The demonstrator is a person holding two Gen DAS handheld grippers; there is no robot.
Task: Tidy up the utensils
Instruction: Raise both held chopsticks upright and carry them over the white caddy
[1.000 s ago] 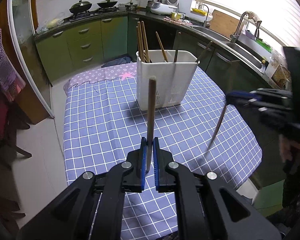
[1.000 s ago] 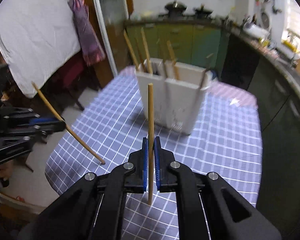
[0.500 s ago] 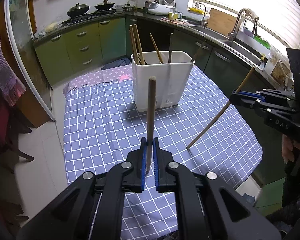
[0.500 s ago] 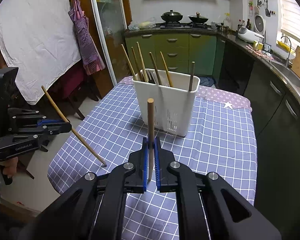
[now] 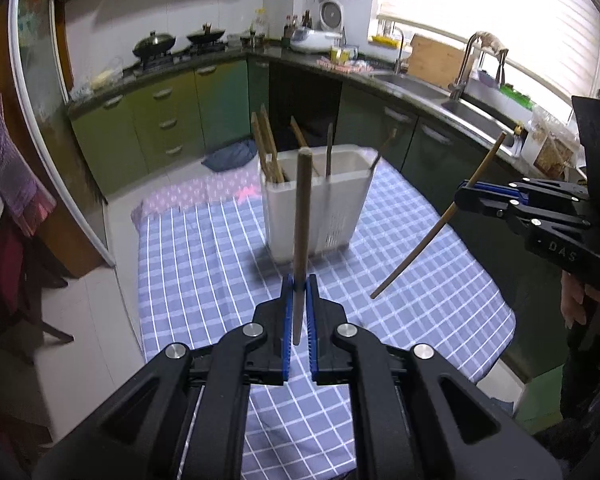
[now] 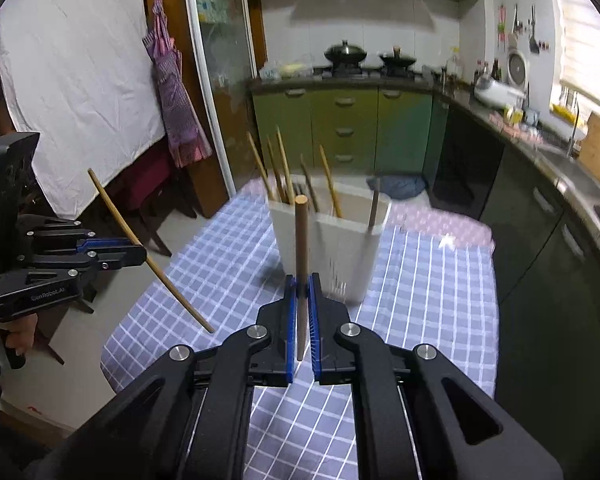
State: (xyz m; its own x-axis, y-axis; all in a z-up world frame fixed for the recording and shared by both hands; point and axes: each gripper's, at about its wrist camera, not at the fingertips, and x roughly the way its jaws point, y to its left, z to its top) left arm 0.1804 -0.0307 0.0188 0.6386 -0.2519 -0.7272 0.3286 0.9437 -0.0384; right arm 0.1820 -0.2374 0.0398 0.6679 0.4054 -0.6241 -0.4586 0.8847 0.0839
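Observation:
A white utensil holder [image 5: 340,208] [image 6: 340,256] stands upright on the blue checked tablecloth [image 5: 204,264] with several chopsticks in it. My left gripper [image 5: 299,280] is shut on a brown chopstick [image 5: 302,216], held upright in front of the holder and above the cloth. My right gripper [image 6: 301,284] is shut on a lighter wooden chopstick [image 6: 301,248], also upright and short of the holder. Each view shows the other tool: the right gripper [image 5: 466,200] with its slanted chopstick [image 5: 428,236], and the left gripper [image 6: 140,250] with its slanted chopstick [image 6: 168,280].
Green kitchen cabinets [image 5: 160,120] and a dark counter with a sink [image 5: 472,108] wrap the far and right sides. Pans sit on the stove [image 6: 344,56]. A person's hand [image 5: 574,304] grips the right tool. A white sheet [image 6: 72,72] and a hanging apron [image 6: 172,88] stand left of the table.
Both grippers have risen with their chopsticks still clamped. The chopsticks' lower tips have lifted away from the cloth, and the holder sits lower in both views.

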